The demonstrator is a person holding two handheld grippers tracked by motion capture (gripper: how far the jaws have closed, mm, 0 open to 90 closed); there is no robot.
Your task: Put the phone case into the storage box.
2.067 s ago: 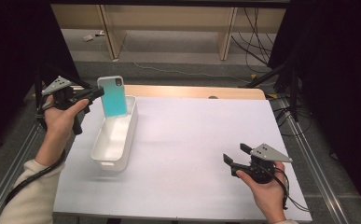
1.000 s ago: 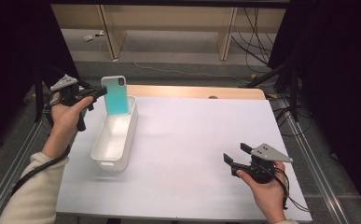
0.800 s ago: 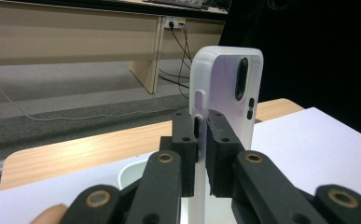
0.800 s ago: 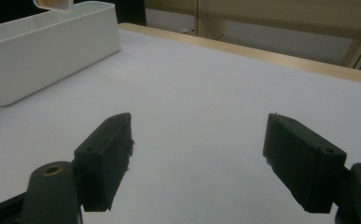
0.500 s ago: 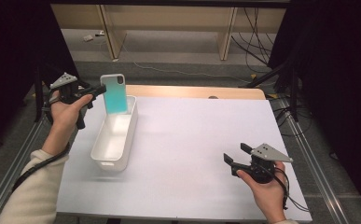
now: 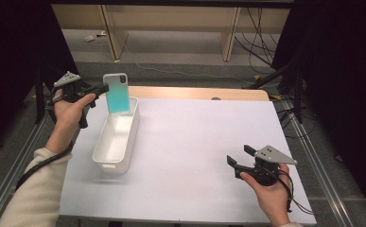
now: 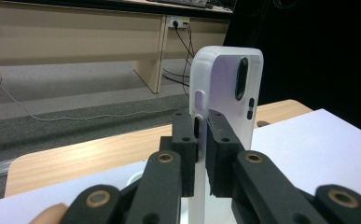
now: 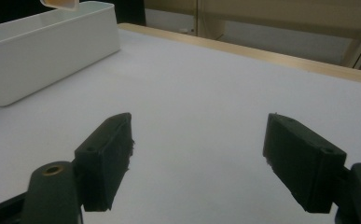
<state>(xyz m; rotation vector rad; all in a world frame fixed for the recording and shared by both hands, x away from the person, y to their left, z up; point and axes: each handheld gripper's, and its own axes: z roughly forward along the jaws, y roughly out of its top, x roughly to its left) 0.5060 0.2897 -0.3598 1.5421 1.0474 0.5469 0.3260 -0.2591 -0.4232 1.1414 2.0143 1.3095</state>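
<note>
The left gripper (image 6: 100,88) clamps the edge of a phone case (image 6: 117,92), teal inside and white-backed, holding it upright over the far end of the white bin (image 6: 106,157), at about ten o'clock on the table (image 6: 204,142). This looks like the placing step: next it likely needs lowering into the bin before release. The right gripper (image 6: 240,163) rests wide and empty at five o'clock.

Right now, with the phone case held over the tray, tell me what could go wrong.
1. The left claw pinches the phone case only by its thin edge, so it could twist or slip out.
2. The case hangs upright over the far end of the white tray, close to the wall; lowered carelessly, it might catch the rim or tip outside.
</note>
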